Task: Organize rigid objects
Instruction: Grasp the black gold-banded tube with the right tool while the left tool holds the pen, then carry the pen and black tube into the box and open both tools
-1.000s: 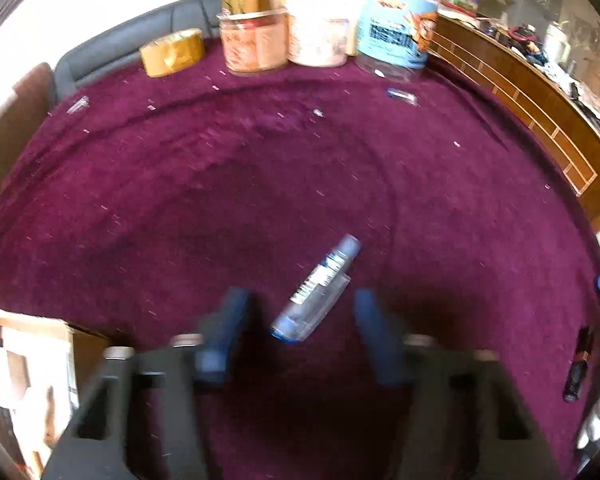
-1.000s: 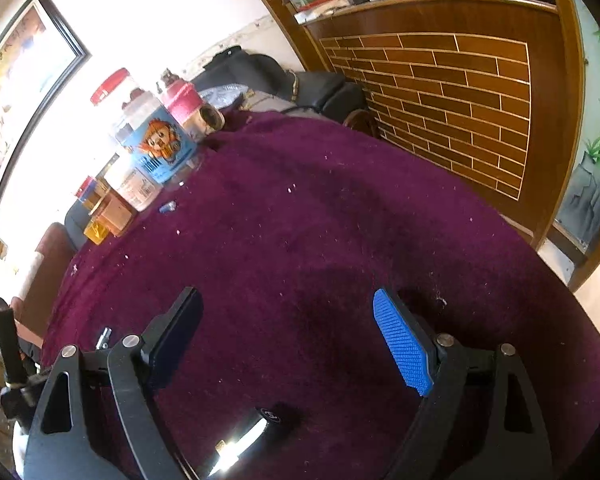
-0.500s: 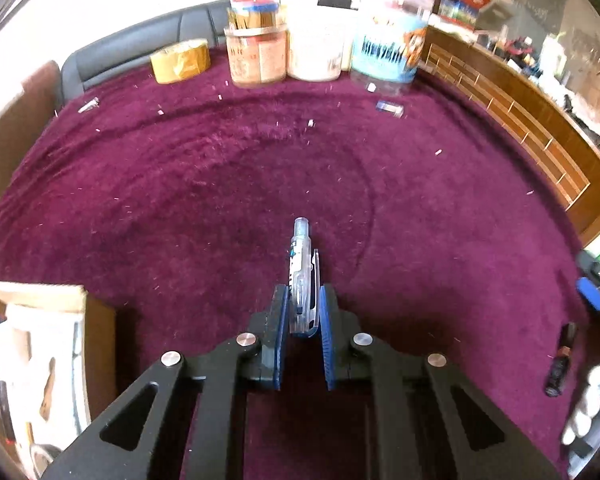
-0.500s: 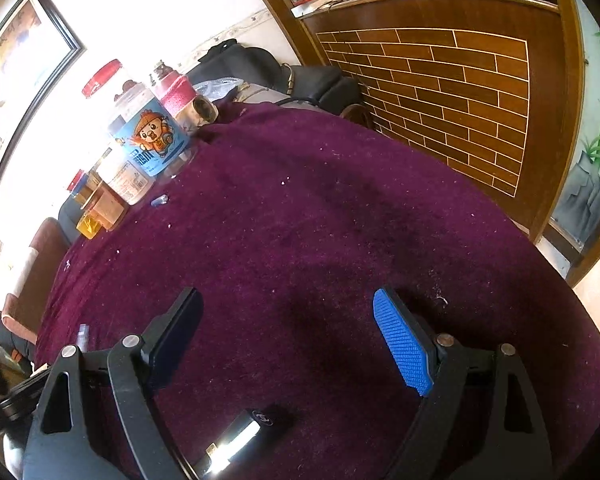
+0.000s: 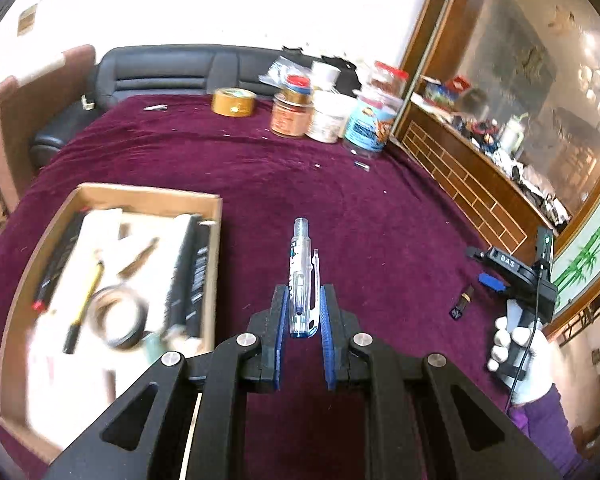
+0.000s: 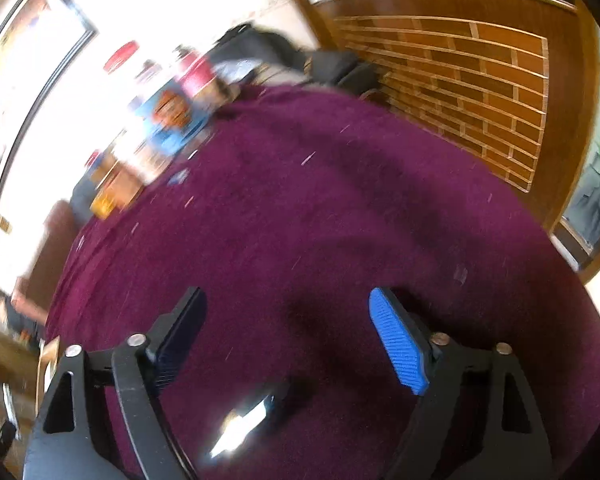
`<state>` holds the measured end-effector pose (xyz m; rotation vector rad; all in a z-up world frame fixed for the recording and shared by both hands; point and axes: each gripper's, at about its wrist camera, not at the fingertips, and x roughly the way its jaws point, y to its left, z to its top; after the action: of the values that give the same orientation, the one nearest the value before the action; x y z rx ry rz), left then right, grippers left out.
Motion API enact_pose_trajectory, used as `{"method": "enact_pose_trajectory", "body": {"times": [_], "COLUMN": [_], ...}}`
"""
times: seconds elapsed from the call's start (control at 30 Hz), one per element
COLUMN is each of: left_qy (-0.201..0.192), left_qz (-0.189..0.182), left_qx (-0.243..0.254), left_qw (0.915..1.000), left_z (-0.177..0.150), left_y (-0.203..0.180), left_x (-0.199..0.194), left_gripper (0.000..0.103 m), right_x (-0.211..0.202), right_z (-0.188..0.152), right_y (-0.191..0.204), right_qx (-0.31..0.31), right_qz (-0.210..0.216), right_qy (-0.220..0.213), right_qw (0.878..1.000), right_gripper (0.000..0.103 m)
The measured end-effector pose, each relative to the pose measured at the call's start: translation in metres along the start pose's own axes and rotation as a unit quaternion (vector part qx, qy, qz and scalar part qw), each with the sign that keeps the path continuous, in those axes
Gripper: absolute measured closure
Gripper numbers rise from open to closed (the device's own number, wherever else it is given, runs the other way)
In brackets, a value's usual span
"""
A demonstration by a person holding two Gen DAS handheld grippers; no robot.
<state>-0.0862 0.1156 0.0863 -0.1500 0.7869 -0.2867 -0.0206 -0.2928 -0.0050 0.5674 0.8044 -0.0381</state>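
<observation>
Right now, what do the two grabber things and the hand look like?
Both grippers are black frames with triangular cutouts, silver bolts and ribbed blue pads: left gripper, right gripper. The right hand wears a white glove and purple sleeve; a thin black cable runs down its handle.

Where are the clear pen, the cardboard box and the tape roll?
clear pen point(image 5: 301, 280), left wrist view, mid barrel.
cardboard box point(image 5: 148, 197), left wrist view, far rim.
tape roll point(image 5: 233, 101), left wrist view, top face.
</observation>
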Motion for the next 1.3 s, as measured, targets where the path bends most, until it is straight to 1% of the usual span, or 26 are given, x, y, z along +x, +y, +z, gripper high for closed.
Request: {"method": "enact_pose_trajectory", "body": {"times": [0.07,0.17,0.23,0.27,0.3,0.37,0.43,0.47,0.5,0.53,0.57,0.63,0.73,0.83,0.87,0.93,1.1,1.2,1.3], "left_qy": [-0.01,-0.018,-0.023,-0.024,-0.027,-0.032,-0.037,-0.04,-0.041,-0.044,-0.046,-0.048,-0.048,-0.044,-0.041,-0.034,-0.012,0.001,0.005], "left_qz": [0.006,0.013,0.009,0.009,0.011,0.019,0.03,0.038,0.045,0.055,0.062,0.065,0.071,0.076,0.079,0.086,0.099,0.104,0.109], "left_qx": [-0.008,-0.029,-0.048,-0.056,-0.066,-0.082,-0.091,-0.096,-0.099,-0.102,-0.106,-0.114,-0.129,-0.14,-0.144,-0.151,-0.16,-0.161,-0.148], "left_qw": [0.9999,0.9993,0.9985,0.9981,0.9974,0.9959,0.9947,0.9938,0.9932,0.9922,0.9914,0.9902,0.988,0.9862,0.9855,0.9841,0.9821,0.9815,0.983], "left_z": [-0.008,-0.019,-0.026,-0.029,-0.034,-0.044,-0.05,-0.054,-0.055,-0.058,-0.06,-0.067,-0.075,-0.082,-0.083,-0.086,-0.087,-0.082,-0.07], "left_y": [0.014,0.04,0.055,0.062,0.069,0.086,0.098,0.106,0.11,0.116,0.121,0.131,0.146,0.158,0.162,0.17,0.179,0.183,0.184], "left_x": [-0.016,-0.031,-0.038,-0.04,-0.044,-0.053,-0.06,-0.064,-0.065,-0.067,-0.068,-0.071,-0.074,-0.075,-0.073,-0.071,-0.056,-0.045,-0.038], "left_gripper": [0.091,0.091,0.091,0.091,0.091,0.091,0.091,0.091,0.091,0.091,0.091,0.091,0.091,0.091,0.091,0.091,0.091,0.091,0.091], "right_x": [-0.01,-0.014,-0.01,-0.004,0.0,0.007,0.008,0.008,0.006,0.005,0.004,0.0,-0.007,-0.017,-0.019,-0.024,-0.023,-0.019,-0.012], "right_z": [-0.013,-0.025,-0.029,-0.033,-0.034,-0.041,-0.046,-0.047,-0.048,-0.048,-0.048,-0.05,-0.051,-0.053,-0.054,-0.057,-0.067,-0.08,-0.094], "right_y": [0.014,0.031,0.035,0.037,0.039,0.042,0.048,0.05,0.05,0.049,0.049,0.048,0.044,0.047,0.052,0.065,0.109,0.143,0.179], "right_qx": [-0.032,-0.069,-0.077,-0.075,-0.075,-0.079,-0.099,-0.105,-0.107,-0.107,-0.108,-0.11,-0.09,-0.072,-0.073,-0.075,-0.107,-0.136,-0.165], "right_qz": [-0.006,-0.041,-0.066,-0.078,-0.085,-0.107,-0.137,-0.146,-0.149,-0.143,-0.137,-0.131,-0.096,-0.041,-0.032,-0.001,0.053,0.083,0.111], "right_qy": [0.015,0.023,0.034,0.047,0.054,0.064,0.049,0.043,0.039,0.039,0.041,0.044,0.051,0.057,0.058,0.062,0.081,0.099,0.123], "right_qw": [0.999,0.997,0.994,0.993,0.992,0.989,0.984,0.983,0.982,0.983,0.984,0.984,0.99,0.995,0.995,0.995,0.99,0.982,0.972], "right_gripper": [0.02,0.02,0.021,0.024,0.029,0.035,0.042,0.054,0.075,0.085,0.088,0.088,0.088,0.088,0.088,0.088,0.088,0.088,0.088]}}
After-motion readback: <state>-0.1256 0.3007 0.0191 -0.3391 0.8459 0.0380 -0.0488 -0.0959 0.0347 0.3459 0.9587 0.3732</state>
